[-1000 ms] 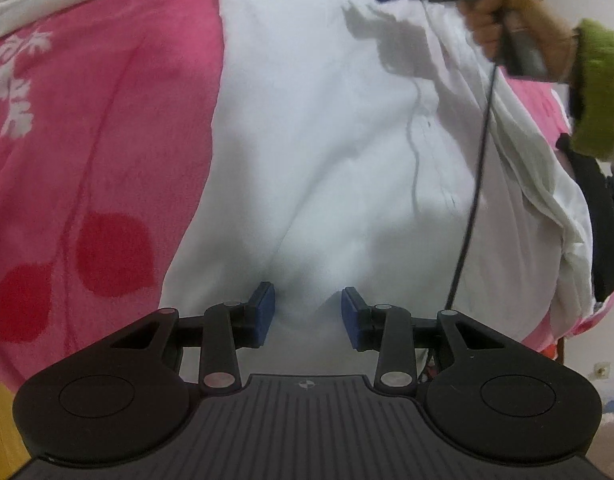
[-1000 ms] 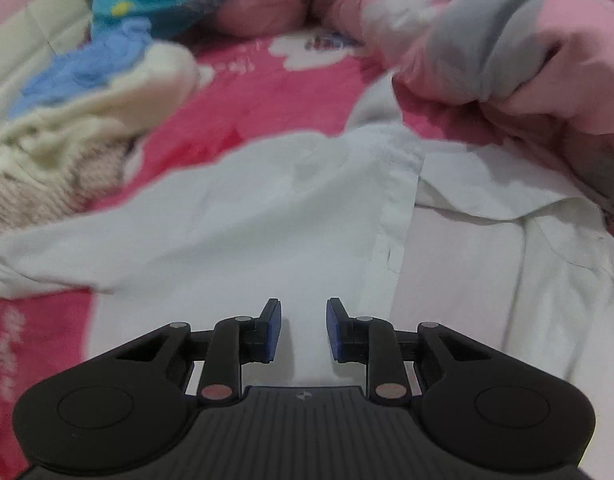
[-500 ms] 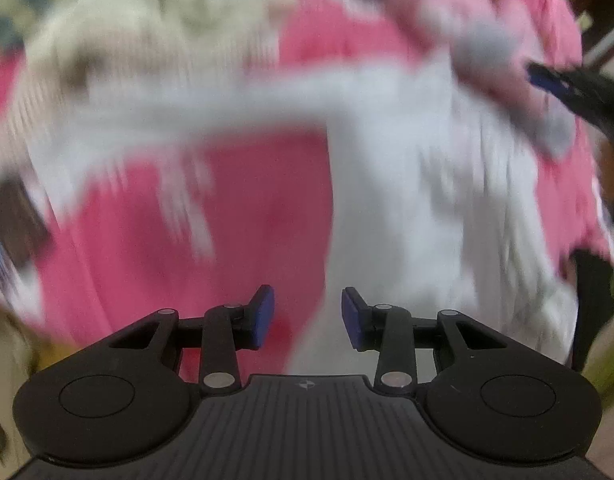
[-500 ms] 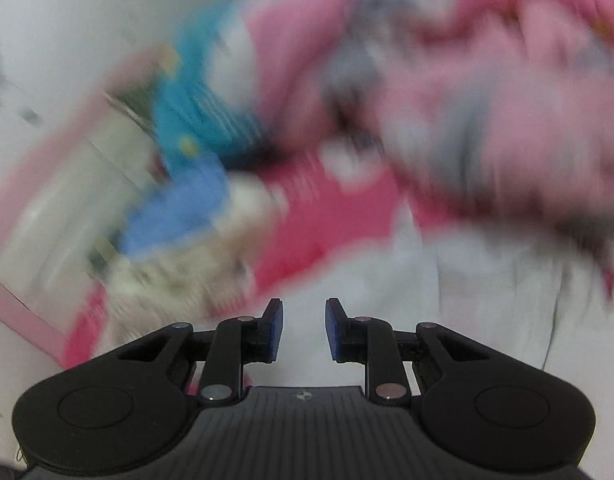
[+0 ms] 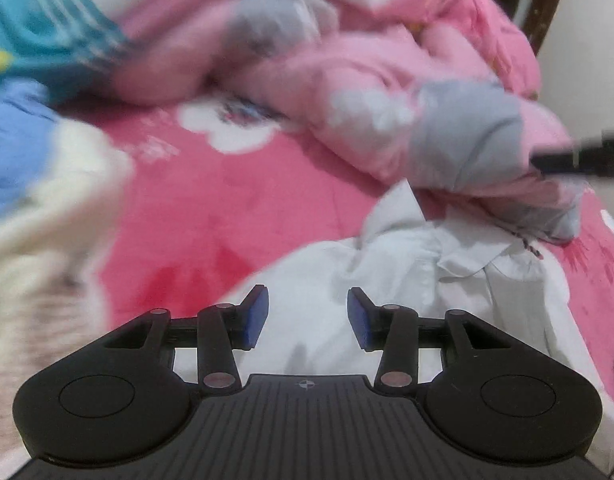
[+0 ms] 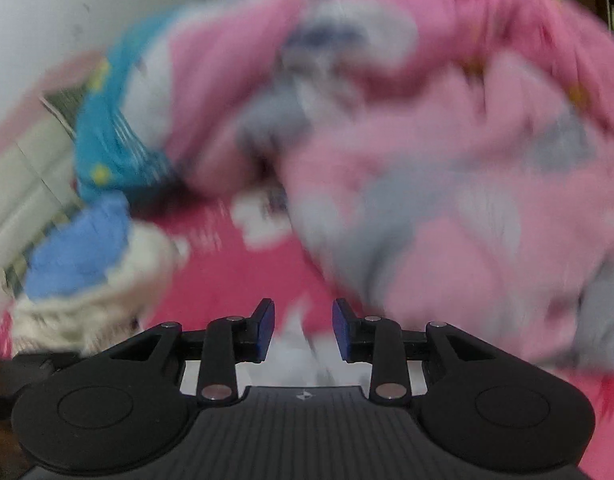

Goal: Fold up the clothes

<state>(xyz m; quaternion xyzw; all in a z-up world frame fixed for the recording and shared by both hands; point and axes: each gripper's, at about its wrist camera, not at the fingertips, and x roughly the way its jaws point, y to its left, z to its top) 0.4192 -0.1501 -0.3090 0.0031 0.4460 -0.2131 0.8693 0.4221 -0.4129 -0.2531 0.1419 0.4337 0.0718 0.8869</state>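
A white collared shirt (image 5: 391,276) lies rumpled on the pink bedspread (image 5: 227,208), its collar toward the far right. My left gripper (image 5: 307,317) hovers open over the shirt's near shoulder part, nothing between its blue pads. In the blurred right wrist view my right gripper (image 6: 303,330) is open too, with a strip of the white shirt (image 6: 295,344) showing between and below its fingers. The dark tip of the right gripper (image 5: 579,158) pokes in at the right edge of the left wrist view.
A bunched pink and grey quilt (image 5: 387,92) fills the far side of the bed. A heap of clothes, teal (image 5: 39,28), blue (image 5: 15,140) and cream knit (image 5: 47,232), sits at the left. A pale wall (image 6: 67,8) rises behind.
Both cameras have swung fast toward the head of the bed, from the shirt's body to its collar end. Both grippers stayed open.
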